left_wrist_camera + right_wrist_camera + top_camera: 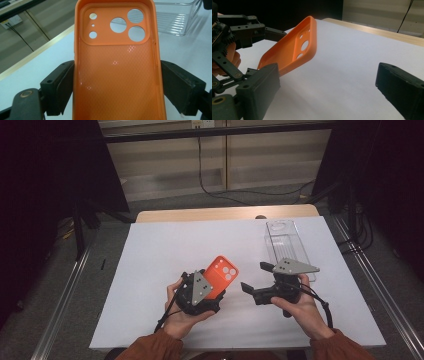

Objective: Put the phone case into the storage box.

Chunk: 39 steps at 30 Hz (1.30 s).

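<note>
Orange phone case (222, 275): 1 only, clamped by its long edges between the 2 black jaws of the left gripper (207, 292), lifted off the white sheet (160, 255) and tilted up toward the far right. Hollow inside turned to the left gripper view, where 6 cut-outs count in the camera block: 3 large round holes, 2 smaller ones, 1 tiny dot. Both pads (65, 82) pressed flat on the case sides, so held firmly.

Right gripper (255, 277): 1, jaws spread wide with nothing between them, pointed leftward at the case but apart from it, held in the right hand (300, 307) just above the sheet. Seen from the right gripper view, case (292, 51) angled in the air with bare white surface between it and the 2 open pads (258, 87).

Clear plastic tray (287, 245): 1, lying on the sheet's far right, behind the right gripper. Wooden table edge (225, 213) beyond.

2 hands, 2 rust-coloured sleeves (150, 347) at the near edge.
</note>
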Each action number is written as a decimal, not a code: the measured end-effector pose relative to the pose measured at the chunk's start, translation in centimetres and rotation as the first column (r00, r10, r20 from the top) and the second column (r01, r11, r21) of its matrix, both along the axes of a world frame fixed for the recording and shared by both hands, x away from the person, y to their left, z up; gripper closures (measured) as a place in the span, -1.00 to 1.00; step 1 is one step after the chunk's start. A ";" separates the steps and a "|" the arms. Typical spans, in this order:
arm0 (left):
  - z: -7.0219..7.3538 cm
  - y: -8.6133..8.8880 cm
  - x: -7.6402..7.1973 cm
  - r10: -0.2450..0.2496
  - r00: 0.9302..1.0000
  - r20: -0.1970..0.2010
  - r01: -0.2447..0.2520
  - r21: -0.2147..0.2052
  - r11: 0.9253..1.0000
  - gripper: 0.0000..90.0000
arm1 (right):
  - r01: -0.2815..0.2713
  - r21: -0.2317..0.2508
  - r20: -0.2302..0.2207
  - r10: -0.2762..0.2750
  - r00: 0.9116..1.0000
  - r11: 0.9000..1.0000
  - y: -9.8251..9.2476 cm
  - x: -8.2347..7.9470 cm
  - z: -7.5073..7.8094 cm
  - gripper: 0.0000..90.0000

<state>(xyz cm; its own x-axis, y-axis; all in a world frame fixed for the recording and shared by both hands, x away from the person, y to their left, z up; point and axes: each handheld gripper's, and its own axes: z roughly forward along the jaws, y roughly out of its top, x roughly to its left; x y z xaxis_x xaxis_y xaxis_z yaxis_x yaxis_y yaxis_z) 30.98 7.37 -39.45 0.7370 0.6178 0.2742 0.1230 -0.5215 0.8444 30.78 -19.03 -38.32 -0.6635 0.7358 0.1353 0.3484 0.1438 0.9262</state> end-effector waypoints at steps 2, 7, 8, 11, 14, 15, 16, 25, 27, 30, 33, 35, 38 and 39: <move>-0.2 0.1 -0.1 0.004 1.000 0.003 -0.004 0.003 1.000 -0.63 | -0.001 0.011 -0.007 0.001 1.000 1.000 0.3 0.1 -0.1 -0.85; -0.6 0.2 0.0 0.022 1.000 -0.013 -0.022 -0.005 1.000 -0.64 | -0.012 0.019 -0.043 0.013 0.999 1.000 0.9 0.3 0.2 -0.82; -0.7 0.3 0.0 0.023 1.000 -0.012 -0.023 -0.007 1.000 -0.63 | -0.015 0.004 -0.047 0.015 0.999 1.000 1.0 0.3 0.3 -0.85; -0.9 0.1 -0.1 0.021 1.000 -0.004 -0.021 0.004 1.000 -0.63 | -0.018 -0.039 -0.081 0.015 0.997 0.999 1.4 0.4 0.6 -0.92; -0.9 -0.2 -0.3 0.016 1.000 0.004 -0.016 0.001 1.000 -0.64 | -0.027 -0.069 -0.114 0.019 0.993 0.997 1.9 0.5 1.0 -0.92; -0.8 -0.3 -0.3 0.018 1.000 0.008 -0.018 -0.003 1.000 -0.63 | -0.019 -0.074 -0.114 0.011 0.993 0.997 2.1 0.5 1.0 -0.93; -0.8 -0.3 -0.4 0.014 1.000 0.015 -0.014 -0.001 1.000 -0.63 | -0.009 -0.071 -0.121 0.000 0.993 0.997 2.2 0.5 1.2 -0.93; -1.0 -0.9 -0.9 0.010 0.999 0.035 -0.010 0.003 1.000 -0.64 | -0.065 -0.062 -0.278 0.046 0.960 0.996 2.6 1.6 1.5 -0.80; -0.9 -0.9 -0.9 0.009 0.999 0.039 -0.009 0.013 1.000 -0.63 | -0.071 -0.060 -0.297 0.050 0.953 0.996 2.6 1.8 1.4 -0.77; -1.0 -1.1 -0.9 0.008 0.999 0.044 -0.009 0.013 1.000 -0.63 | -0.062 -0.060 -0.288 0.042 0.957 0.996 2.7 1.8 1.3 -0.72; -1.1 -1.2 -1.0 0.008 0.999 0.044 -0.008 0.015 1.000 -0.63 | -0.052 -0.071 -0.278 0.031 0.960 0.996 2.8 1.8 1.4 -0.56; -1.1 -1.2 -1.0 0.009 0.999 0.041 -0.009 0.014 1.000 -0.63 | -0.032 -0.060 -0.296 0.013 0.955 0.998 2.8 1.8 1.3 -0.50; -1.1 -1.1 -1.0 0.010 0.999 0.043 -0.010 0.014 1.000 -0.63 | -0.014 -0.056 -0.299 -0.004 0.954 0.998 2.6 2.1 1.2 -0.25; -1.2 -1.1 -1.0 0.013 0.999 0.046 -0.014 0.012 1.000 -0.63 | -0.016 -0.049 -0.305 0.000 0.952 0.999 2.5 2.1 1.2 -0.19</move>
